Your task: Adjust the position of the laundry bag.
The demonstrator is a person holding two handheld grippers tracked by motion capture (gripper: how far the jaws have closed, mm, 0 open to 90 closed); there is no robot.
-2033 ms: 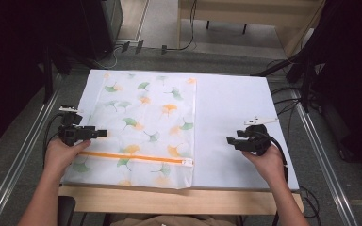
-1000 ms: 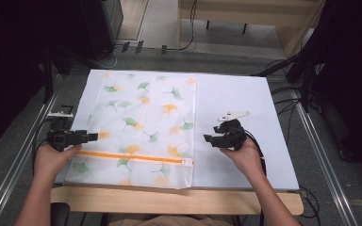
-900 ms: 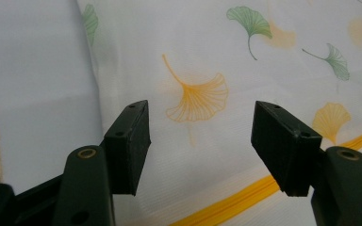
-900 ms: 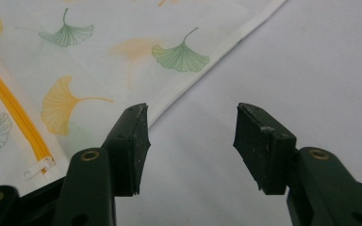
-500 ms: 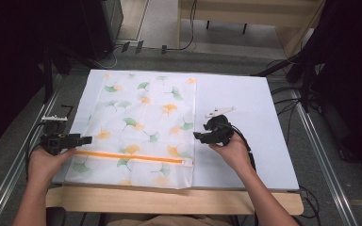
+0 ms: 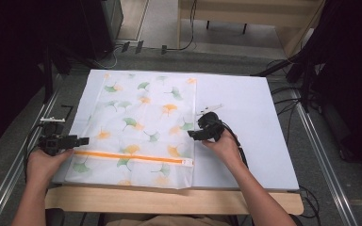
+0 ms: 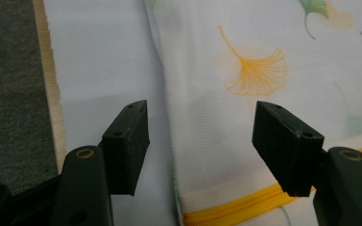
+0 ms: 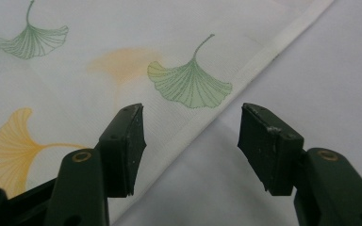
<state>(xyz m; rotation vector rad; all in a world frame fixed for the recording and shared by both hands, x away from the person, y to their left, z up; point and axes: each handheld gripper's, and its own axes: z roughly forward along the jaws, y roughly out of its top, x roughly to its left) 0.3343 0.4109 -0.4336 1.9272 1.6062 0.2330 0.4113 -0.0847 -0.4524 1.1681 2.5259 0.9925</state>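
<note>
From above, the jaws of both grippers are too small and dark to read, and the near edge of the leaf-print bag with its orange zipper lies close to the table's front edge on the white sheet. The left gripper view shows its jaws spread over the bag's left edge, the zipper's end cut off at the bottom. The right gripper view shows its jaws, just opened wider, straddling the bag's right hem, pinching nothing.
</note>
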